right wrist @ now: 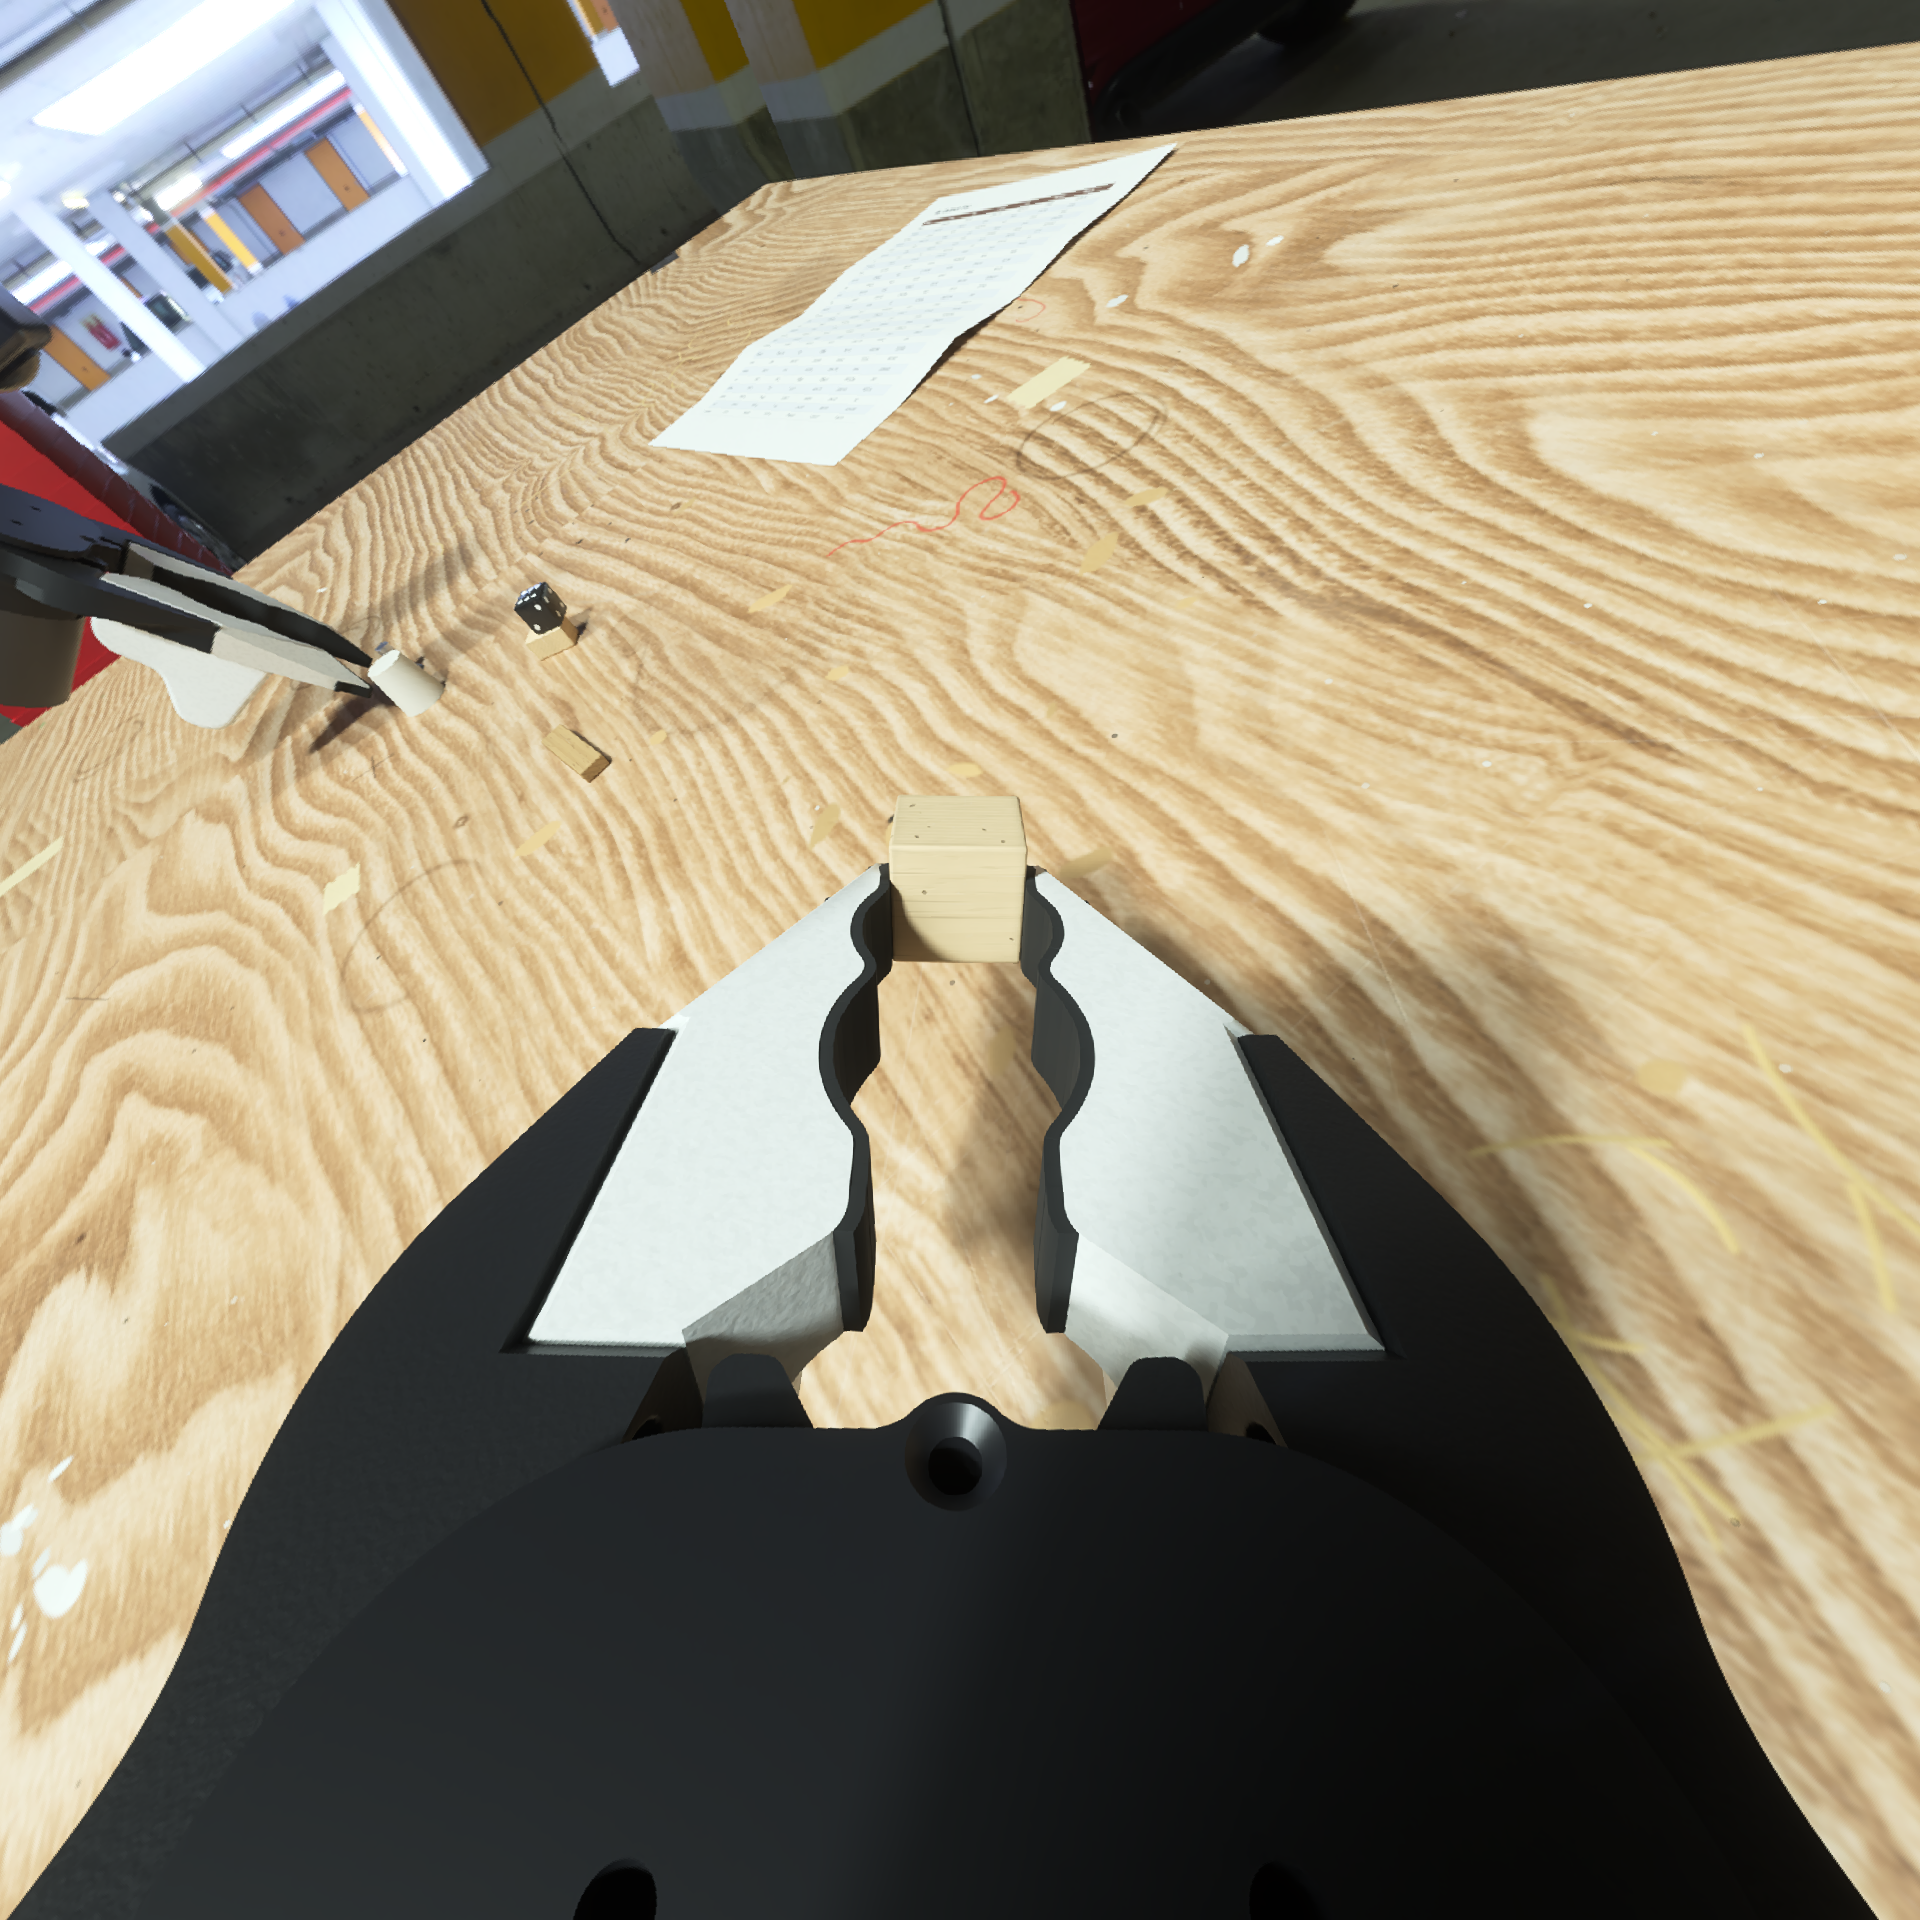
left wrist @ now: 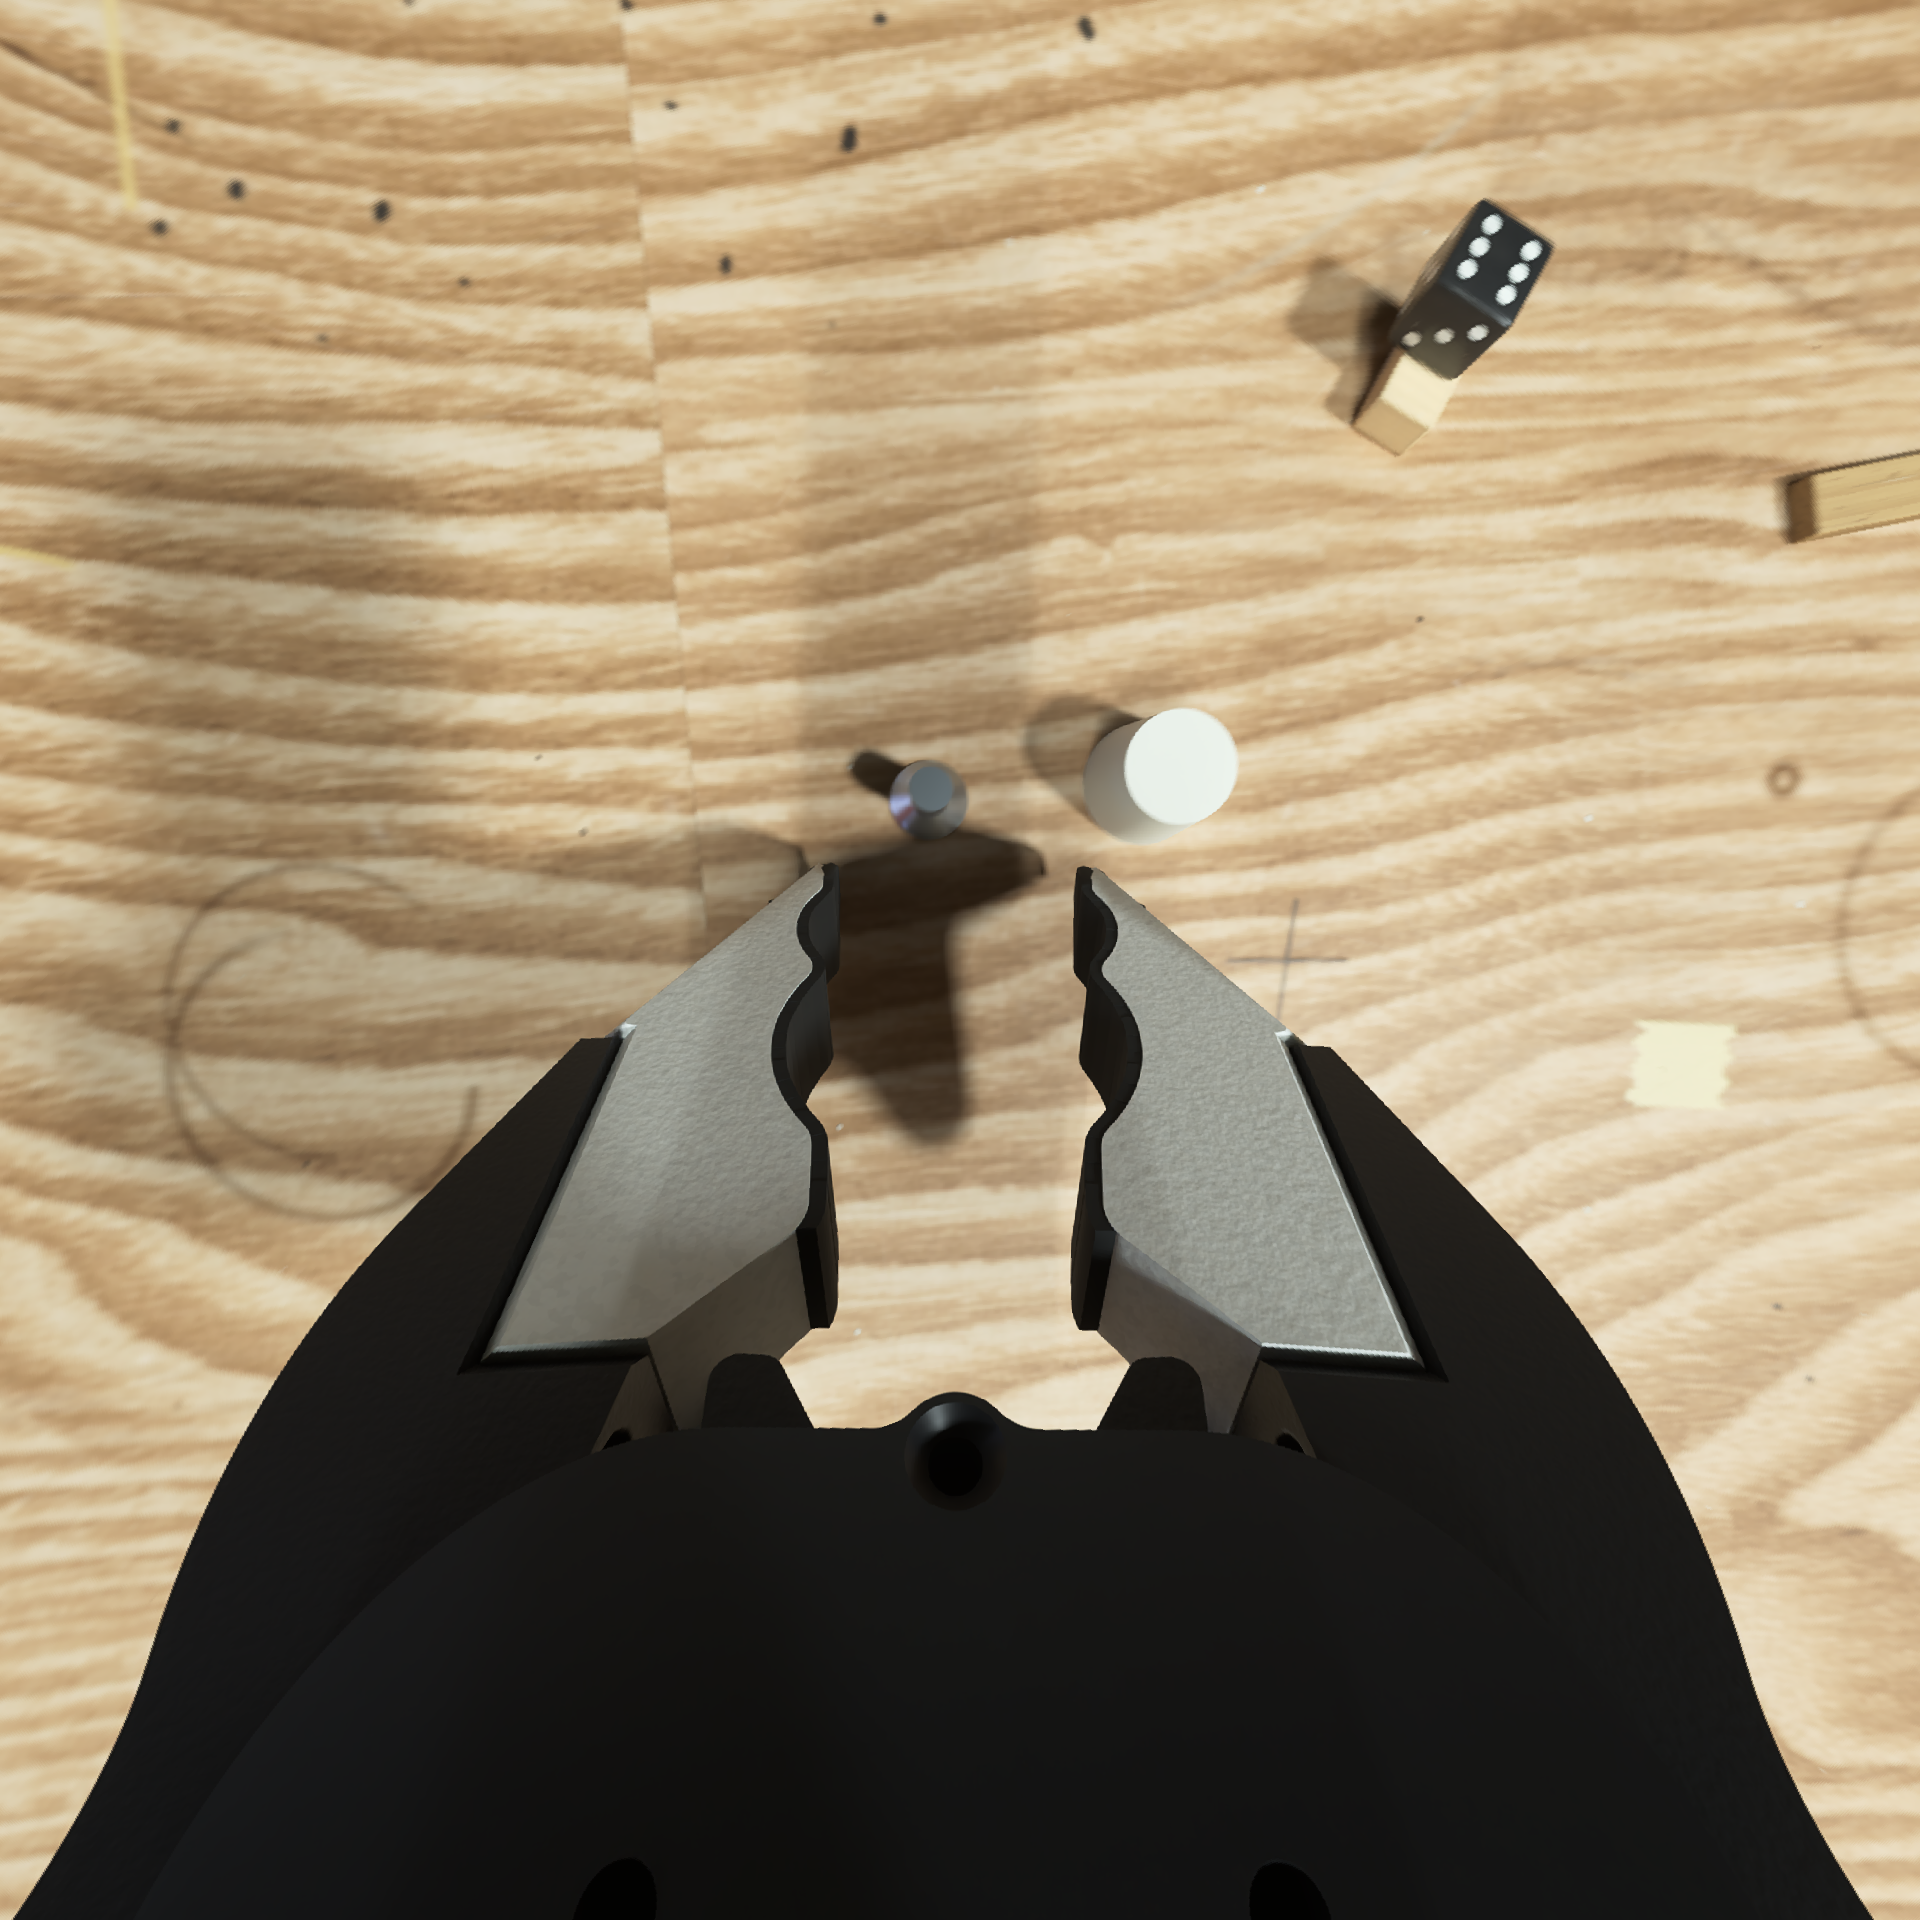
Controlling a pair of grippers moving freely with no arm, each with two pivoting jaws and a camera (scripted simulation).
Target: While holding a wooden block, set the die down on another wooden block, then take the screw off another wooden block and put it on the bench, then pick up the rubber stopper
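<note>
In the left wrist view my left gripper is open and empty above the bench. The white rubber stopper stands just beyond its right fingertip. The metal screw stands on the bench just beyond its left fingertip. The black die sits on a wooden block farther right. Another wooden block lies at the right edge. In the right wrist view my right gripper is shut on a wooden block, held above the bench. The left gripper, stopper, die and loose block show far left.
A white printed sheet lies at the far side of the bench. Pencil circles, a red scribble and a patch of tape mark the wood. The bench's far edge drops to a concrete wall.
</note>
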